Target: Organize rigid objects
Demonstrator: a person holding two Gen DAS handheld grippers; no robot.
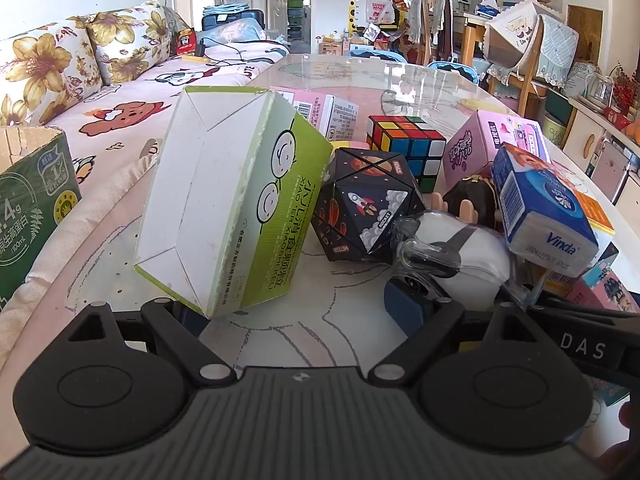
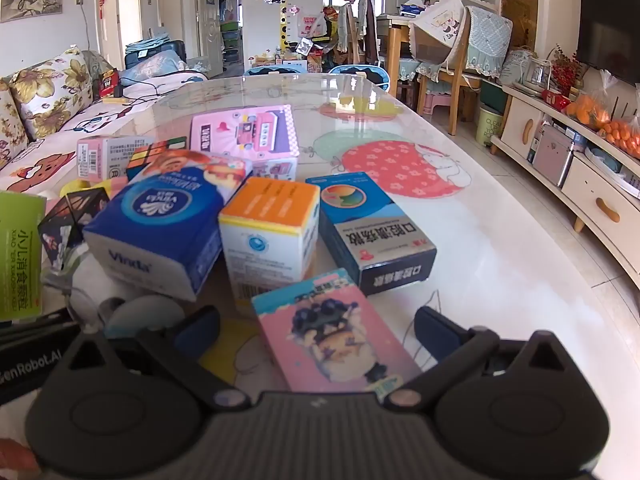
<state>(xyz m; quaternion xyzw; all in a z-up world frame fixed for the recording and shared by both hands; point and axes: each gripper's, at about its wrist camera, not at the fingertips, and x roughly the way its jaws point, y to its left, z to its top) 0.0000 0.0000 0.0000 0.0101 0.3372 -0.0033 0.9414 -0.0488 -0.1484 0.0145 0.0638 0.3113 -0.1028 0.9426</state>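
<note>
Cluttered glossy worktop (image 2: 500, 240), seen from both wrists. Left claw (image 1: 304, 312) spread wide, gripping nothing; near fingertip hidden behind the tilted green-and-white carton (image 1: 224, 200), whose lower corner dips between the fingers (contact impossible to judge). Just right of that carton, a dark rocket-print puzzle block (image 1: 360, 208); behind it a colour cube (image 1: 404, 144), partly covered. Further right of the carton, a white rounded thing in clear wrap (image 1: 460, 248), hard to identify, tucked under a blue Vinda tissue pack (image 1: 548, 208) leaning on the pile. Right claw (image 2: 316, 328) likewise wide open and empty, straddling a pink blueberry-print box (image 2: 336, 336), pads clear of its sides, near end cut off by the claw body. Beyond that box, an orange-topped white box (image 2: 272, 232) and a blue medicine box (image 2: 376, 232). Left of the carton, a green cardboard box (image 1: 32, 208), cropped by the frame edge.
</note>
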